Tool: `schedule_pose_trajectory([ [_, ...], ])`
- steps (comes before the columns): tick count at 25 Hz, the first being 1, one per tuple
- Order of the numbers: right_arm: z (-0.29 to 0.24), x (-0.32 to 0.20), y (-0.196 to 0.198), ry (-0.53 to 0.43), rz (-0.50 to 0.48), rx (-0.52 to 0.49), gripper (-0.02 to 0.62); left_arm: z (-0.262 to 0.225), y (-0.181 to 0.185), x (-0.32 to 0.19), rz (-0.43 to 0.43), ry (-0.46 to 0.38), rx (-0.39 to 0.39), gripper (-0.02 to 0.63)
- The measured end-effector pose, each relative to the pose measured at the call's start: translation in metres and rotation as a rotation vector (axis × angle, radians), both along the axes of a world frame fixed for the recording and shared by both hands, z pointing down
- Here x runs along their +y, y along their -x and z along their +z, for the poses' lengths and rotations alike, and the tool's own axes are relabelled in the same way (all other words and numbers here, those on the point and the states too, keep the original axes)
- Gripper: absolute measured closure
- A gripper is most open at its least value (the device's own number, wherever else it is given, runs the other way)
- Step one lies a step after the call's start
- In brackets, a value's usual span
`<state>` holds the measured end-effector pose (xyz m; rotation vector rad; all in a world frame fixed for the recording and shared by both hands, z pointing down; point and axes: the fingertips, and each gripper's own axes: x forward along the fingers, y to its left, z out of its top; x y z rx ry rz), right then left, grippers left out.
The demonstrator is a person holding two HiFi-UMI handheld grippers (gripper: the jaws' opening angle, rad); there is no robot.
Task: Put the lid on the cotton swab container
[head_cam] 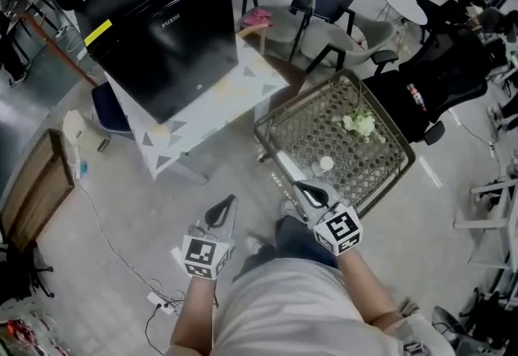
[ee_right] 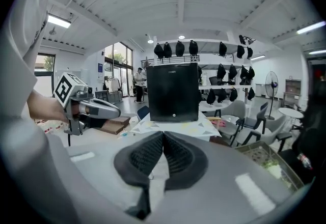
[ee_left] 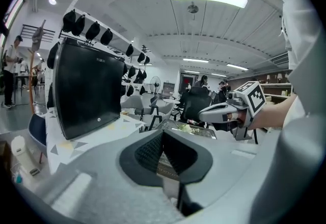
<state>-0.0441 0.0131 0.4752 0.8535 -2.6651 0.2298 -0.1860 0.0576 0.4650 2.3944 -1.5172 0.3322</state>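
**Both tools shut and empty, short of the mesh table**

We held the left gripper (head_cam: 227, 202) and the right gripper (head_cam: 299, 185) low in front of us. Each had its ribbed black pads pressed together with nothing between them. Ahead stood the mesh table (head_cam: 312, 132), a square of open metal lattice inside a raised rim. On it sat a small pale round thing (head_cam: 326, 163) that we took for the cotton swab container, near a sprig of white flowers (head_cam: 360, 124). It was too small to be sure of. The lid we could not pick out in any view.

We judged the main risk to be the reach itself. With the jaws closed, a tool arriving that way would only nudge the container. A light, smooth tub on lattice would probably tip or skate towards the flowers. The lid, thin and likely slick, could twist out of the pads or go on crooked.

To the left, a glossy black cabinet (head_cam: 162, 31) rested on a white tabletop (head_cam: 243, 87) printed with grey triangles.
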Motion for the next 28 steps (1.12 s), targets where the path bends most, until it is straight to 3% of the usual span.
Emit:
schedule_pose_trajectory([
  [14, 0.074, -0.048, -0.099, 0.113, 0.173, 0.087, 0.591, 0.032, -0.096, -0.081, 0.246, 0.095, -0.049, 0.597],
  [23, 0.140, -0.071, -0.123, 0.198, 0.180, 0.166, 0.590, 0.059, -0.124, -0.108, 0.302, 0.190, -0.070, 0.597],
  [28, 0.178, -0.081, -0.124, 0.261, 0.178, 0.195, 0.555, 0.069, -0.124, -0.118, 0.296, 0.231, -0.093, 0.597],
])
